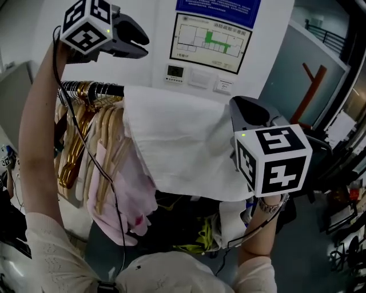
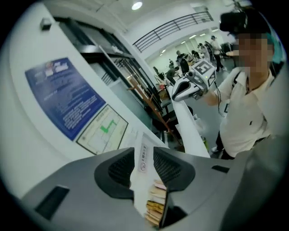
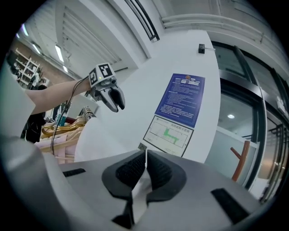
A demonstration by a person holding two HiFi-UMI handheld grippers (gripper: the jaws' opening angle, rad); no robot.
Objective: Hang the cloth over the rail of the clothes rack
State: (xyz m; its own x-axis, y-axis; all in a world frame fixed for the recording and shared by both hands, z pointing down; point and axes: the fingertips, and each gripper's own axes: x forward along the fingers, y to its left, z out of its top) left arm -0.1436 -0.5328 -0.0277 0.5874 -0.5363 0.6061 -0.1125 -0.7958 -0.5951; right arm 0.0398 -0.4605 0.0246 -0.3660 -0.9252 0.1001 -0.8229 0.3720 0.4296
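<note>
The white cloth (image 1: pixel 177 143) lies draped over the black rail (image 1: pixel 106 90) of the clothes rack. It covers the rail's right-hand stretch and hangs down in a broad sheet on my side. In the right gripper view the same cloth (image 3: pixel 97 144) curves up and away from me towards the rail.

My right tongs (image 1: pixel 243 109) sit at the cloth's upper right edge, level with the rail. Seen along their own jaws, the right tongs (image 3: pixel 146 169) are pressed nearly together on a thin fold of the white cloth, which is pinched between the pads.

My left tongs (image 1: pixel 140 46) are lifted high, above the bare left end of the rail and well clear of the cloth. Their jaws stand moderately apart and hold nothing. Through the gap of the left tongs (image 2: pixel 144 167) I see only the white wall and, lower down, the ends of the hangers. From the right gripper view the left tongs (image 3: pixel 113 99) also show their two fingers spread in the air.

On the rail to the left of the cloth hang gold hangers (image 1: pixel 74 154), packed close, and a pink garment (image 1: pixel 128 200) hangs beside and partly under the cloth's left edge. On the wall (image 1: pixel 154 34) behind the rack are a framed floor plan (image 1: pixel 209 40) and, above it, a blue notice (image 1: pixel 217 6).
</note>
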